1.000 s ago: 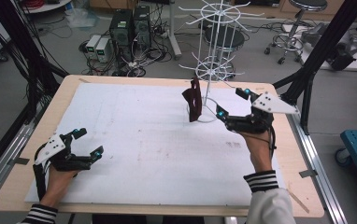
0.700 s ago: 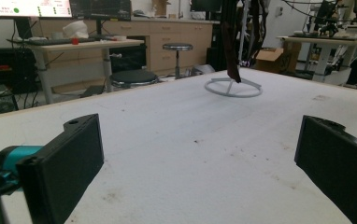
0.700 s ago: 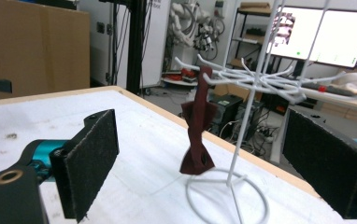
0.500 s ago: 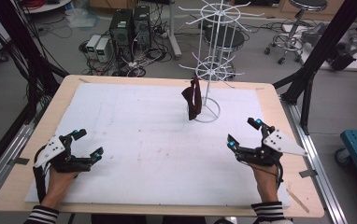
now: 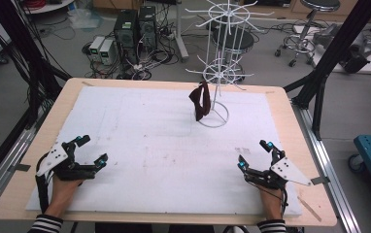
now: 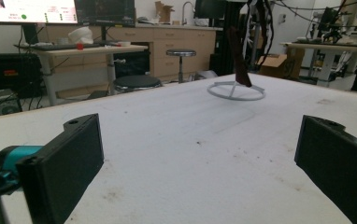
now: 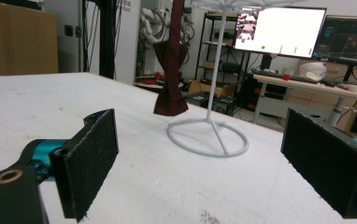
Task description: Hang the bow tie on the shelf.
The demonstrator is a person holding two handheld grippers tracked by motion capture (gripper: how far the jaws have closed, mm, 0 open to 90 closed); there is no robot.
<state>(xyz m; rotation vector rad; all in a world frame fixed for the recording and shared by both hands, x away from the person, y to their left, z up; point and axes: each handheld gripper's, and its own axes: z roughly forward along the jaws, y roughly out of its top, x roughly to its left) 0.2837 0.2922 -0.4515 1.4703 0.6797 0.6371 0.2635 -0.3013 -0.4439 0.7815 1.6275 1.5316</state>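
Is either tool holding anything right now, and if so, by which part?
Nothing is held. The left tool and right tool both stand open over the table; the dark red cloth hangs from the rack.

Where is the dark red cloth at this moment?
In the high view, the dark red cloth hangs from the white wire rack at the table's far side, right of centre, its lower end just left of the rack's ring base.

Rack (image 7: 223, 70) top beyond frame edge

Right gripper (image 5: 254, 154) withdrew from cloth (image 5: 202, 101) (down to table).
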